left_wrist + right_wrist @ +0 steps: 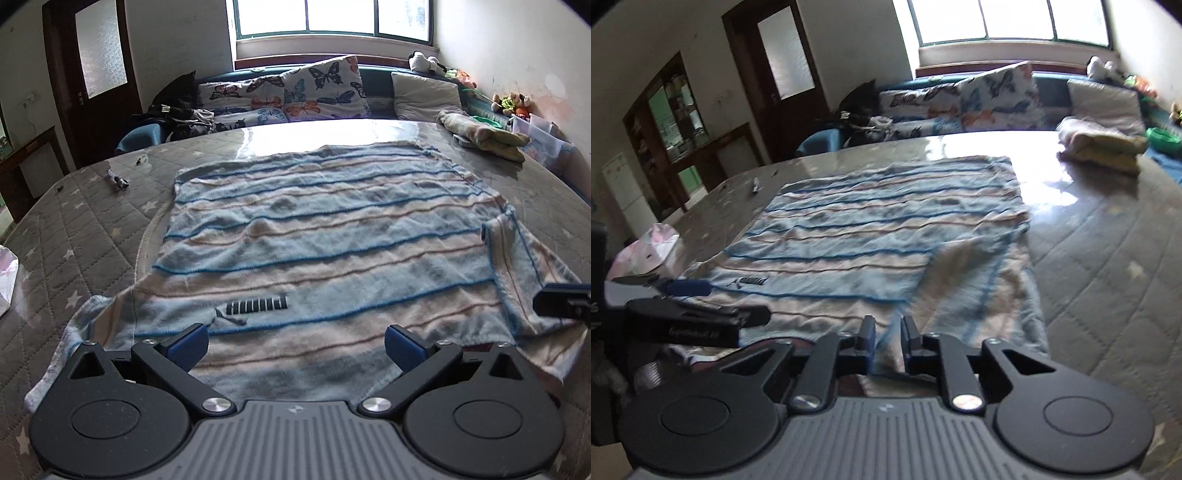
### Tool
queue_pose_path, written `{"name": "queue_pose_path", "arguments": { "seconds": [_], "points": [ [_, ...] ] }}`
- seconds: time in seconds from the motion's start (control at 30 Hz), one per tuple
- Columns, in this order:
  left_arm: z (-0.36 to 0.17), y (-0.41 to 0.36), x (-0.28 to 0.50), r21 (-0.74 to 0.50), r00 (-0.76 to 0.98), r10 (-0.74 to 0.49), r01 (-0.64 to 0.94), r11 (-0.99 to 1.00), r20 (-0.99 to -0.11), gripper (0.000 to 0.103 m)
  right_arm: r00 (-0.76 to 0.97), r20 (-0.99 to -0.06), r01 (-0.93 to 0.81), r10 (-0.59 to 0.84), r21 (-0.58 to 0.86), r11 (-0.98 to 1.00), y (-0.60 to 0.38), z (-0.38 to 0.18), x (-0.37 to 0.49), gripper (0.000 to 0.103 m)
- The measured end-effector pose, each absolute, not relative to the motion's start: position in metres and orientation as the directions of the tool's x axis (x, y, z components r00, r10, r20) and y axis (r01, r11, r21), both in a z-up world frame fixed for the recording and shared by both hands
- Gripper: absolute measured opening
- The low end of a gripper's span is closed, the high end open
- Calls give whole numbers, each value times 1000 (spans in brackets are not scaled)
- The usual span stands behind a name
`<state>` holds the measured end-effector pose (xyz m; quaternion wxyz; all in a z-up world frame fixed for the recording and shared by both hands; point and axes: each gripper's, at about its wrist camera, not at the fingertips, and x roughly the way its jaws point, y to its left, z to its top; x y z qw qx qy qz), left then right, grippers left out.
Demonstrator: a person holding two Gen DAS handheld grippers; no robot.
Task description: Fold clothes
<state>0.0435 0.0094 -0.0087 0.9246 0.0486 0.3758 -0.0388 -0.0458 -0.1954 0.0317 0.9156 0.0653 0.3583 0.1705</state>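
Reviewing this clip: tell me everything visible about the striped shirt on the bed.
The striped shirt is a soft, fleecy-looking top in pale blue and cream bands with thin dark-blue lines. It lies spread nearly flat and lightly wrinkled on the quilted mattress, black logo lettering near the camera. The sleeve on the picture's right is folded inward over the body; the other lies out flat. In the right wrist view, fabric shows between the right gripper's narrowly parted fingers.

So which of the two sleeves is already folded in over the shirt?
The sleeve on the right tool's side; the other sleeve lies spread out flat on the bed.
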Motion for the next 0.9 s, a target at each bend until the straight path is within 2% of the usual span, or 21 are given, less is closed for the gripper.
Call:
{"name": "queue_pose_path", "arguments": {
  "seconds": [0.2, 0.4, 0.7, 0.9],
  "points": [
    [2, -9, 50, 46, 727, -78, 149, 988, -683, 103, 723, -621, -219, 304, 212, 953, -221, 42, -40, 17],
    [5, -46, 52, 42, 715, -156, 251, 967, -682, 103, 675, -701, -147, 229, 176, 973, -244, 15, -20, 17],
    [-3, -86, 59, 33, 674, -224, 346, 938, -704, 103, 709, -659, -237, 253, 115, 965, -237, 32, 21, 17],
    [-15, -100, 65, 46, 647, -230, 380, 924, -727, 103, 680, -701, -229, 215, 76, 970, -235, 12, 61, 14]
  ]
}}
